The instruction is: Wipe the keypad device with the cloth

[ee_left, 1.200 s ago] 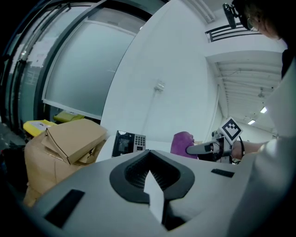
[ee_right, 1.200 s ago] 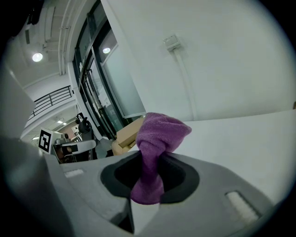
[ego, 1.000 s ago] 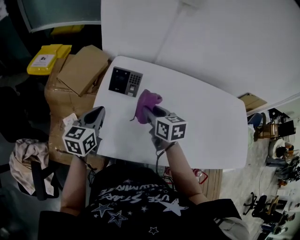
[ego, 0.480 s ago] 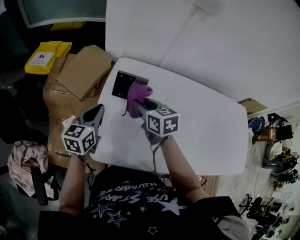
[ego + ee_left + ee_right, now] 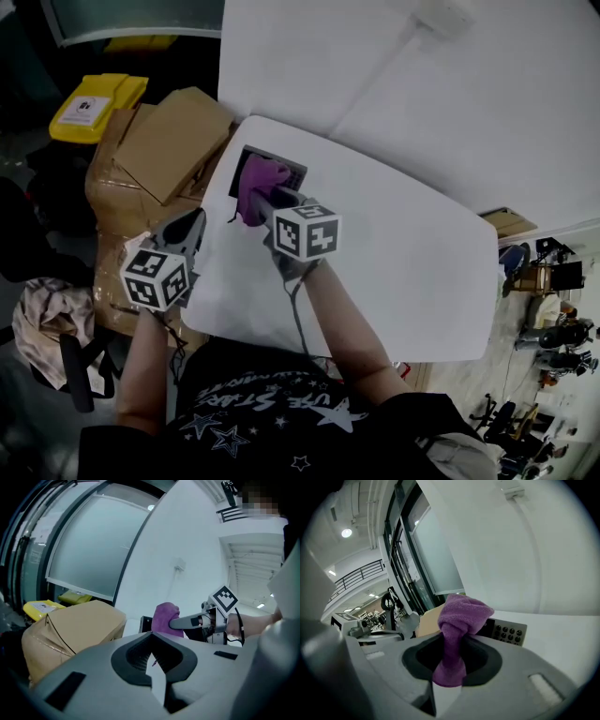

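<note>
Bunched cloth [image 5: 255,186] hides most of the keypad device [image 5: 286,167] at the far left corner of the tabletop [image 5: 394,262]. Only the device's far rim and some buttons show, and contact between the two is hard to judge. The right gripper [image 5: 272,199] pinches the cloth, its forearm stretched forward across the tabletop. The left gripper [image 5: 192,228] hangs just off the left edge beside a cardboard box [image 5: 173,141], tongs pressed together on nothing.
</note>
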